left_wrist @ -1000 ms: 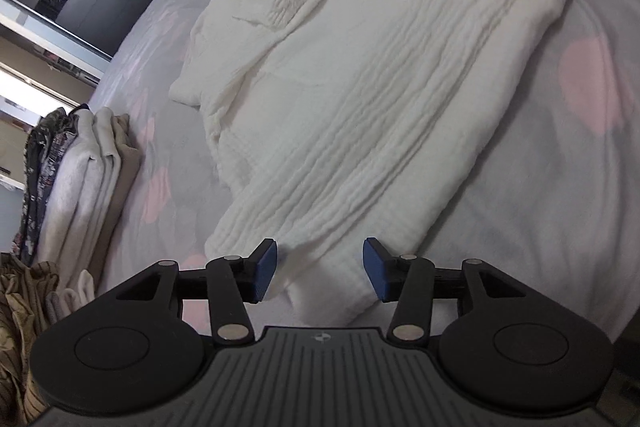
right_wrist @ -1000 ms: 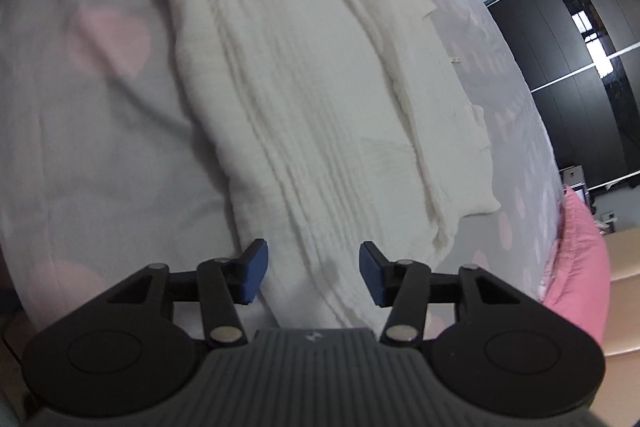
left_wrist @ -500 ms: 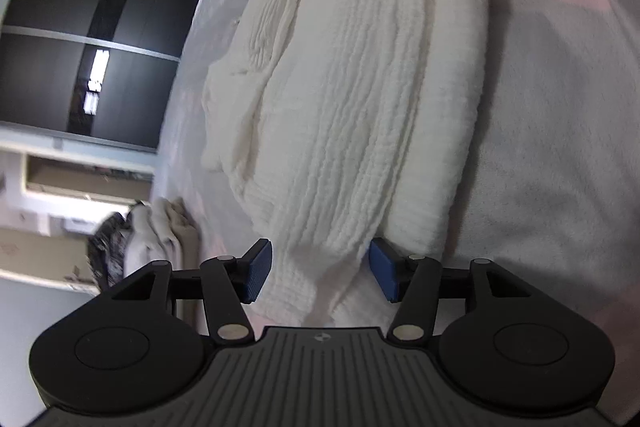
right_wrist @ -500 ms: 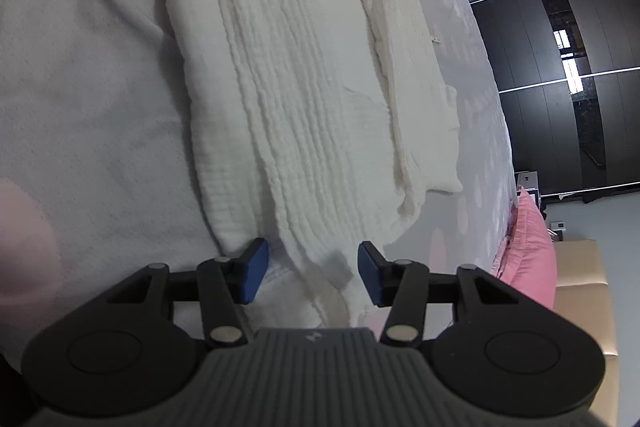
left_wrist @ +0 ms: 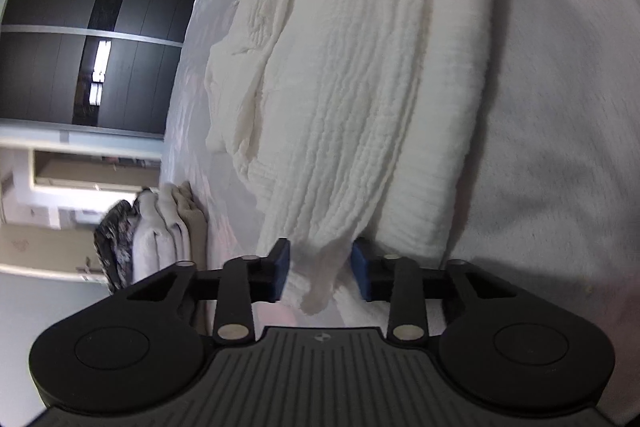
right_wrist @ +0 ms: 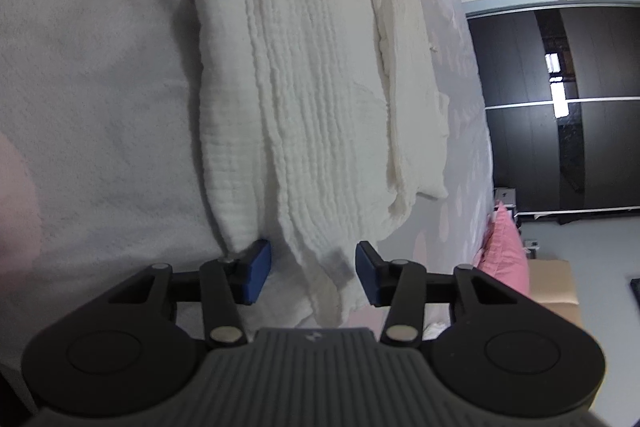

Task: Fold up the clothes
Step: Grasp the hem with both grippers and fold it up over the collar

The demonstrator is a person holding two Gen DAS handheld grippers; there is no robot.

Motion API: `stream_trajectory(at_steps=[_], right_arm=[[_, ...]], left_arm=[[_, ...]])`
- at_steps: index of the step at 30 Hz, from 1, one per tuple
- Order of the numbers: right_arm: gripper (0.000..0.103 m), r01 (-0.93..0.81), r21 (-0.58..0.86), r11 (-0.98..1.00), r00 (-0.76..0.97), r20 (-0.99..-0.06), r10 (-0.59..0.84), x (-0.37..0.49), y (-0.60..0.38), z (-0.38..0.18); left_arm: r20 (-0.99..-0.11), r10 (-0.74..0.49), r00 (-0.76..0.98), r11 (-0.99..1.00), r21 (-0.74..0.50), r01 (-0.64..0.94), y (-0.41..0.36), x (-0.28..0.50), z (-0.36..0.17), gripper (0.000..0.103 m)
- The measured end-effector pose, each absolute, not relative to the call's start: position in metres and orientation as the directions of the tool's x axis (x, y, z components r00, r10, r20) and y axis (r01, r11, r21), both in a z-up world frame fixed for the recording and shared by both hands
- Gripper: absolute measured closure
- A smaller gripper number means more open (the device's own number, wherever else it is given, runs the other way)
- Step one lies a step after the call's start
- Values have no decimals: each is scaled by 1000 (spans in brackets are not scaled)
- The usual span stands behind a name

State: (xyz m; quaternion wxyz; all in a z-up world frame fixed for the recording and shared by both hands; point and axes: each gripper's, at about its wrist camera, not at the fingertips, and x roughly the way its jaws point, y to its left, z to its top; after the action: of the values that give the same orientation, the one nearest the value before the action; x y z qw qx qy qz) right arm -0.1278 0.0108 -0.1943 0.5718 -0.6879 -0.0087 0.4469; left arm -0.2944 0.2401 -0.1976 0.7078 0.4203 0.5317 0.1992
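Two claws work at opposite ends of a long, already narrow-folded white muslin garment (left_wrist: 360, 99) lying across a grey bed (left_wrist: 560, 167) with pale pink spots. Compared with a second ago, both have dropped closer to the cloth. The left claw (left_wrist: 320, 269) is closing, its blue pads now nearer together around a bunched hem, not yet clearly pinching. The right claw (right_wrist: 312, 273) remains spread, straddling the other end's layered edge (right_wrist: 320, 267). A stack of folded clothes (left_wrist: 160, 227) sits near the bed's far edge. Likely next: lifting both ends to fold.
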Motion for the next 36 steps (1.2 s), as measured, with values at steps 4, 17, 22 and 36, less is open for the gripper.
stream_trajectory(at_steps=[4, 17, 22, 36], right_arm=[[78, -502, -802, -323, 614, -594, 520, -126, 11, -192], [98, -583, -811, 41, 672, -454, 586, -103, 27, -121], [98, -611, -778, 146, 683, -424, 594, -85, 43, -82], [98, -635, -735, 236, 703, -424, 571, 13, 158, -21]], left_arm=[[-614, 724, 314, 635, 771, 44, 249, -296, -183, 94], [-631, 654, 417, 756, 525, -391, 290, -304, -89, 101], [-644, 618, 451, 778, 419, -467, 325, -292, -49, 101], [-624, 630, 463, 770, 423, -478, 435, -184, 5, 101]])
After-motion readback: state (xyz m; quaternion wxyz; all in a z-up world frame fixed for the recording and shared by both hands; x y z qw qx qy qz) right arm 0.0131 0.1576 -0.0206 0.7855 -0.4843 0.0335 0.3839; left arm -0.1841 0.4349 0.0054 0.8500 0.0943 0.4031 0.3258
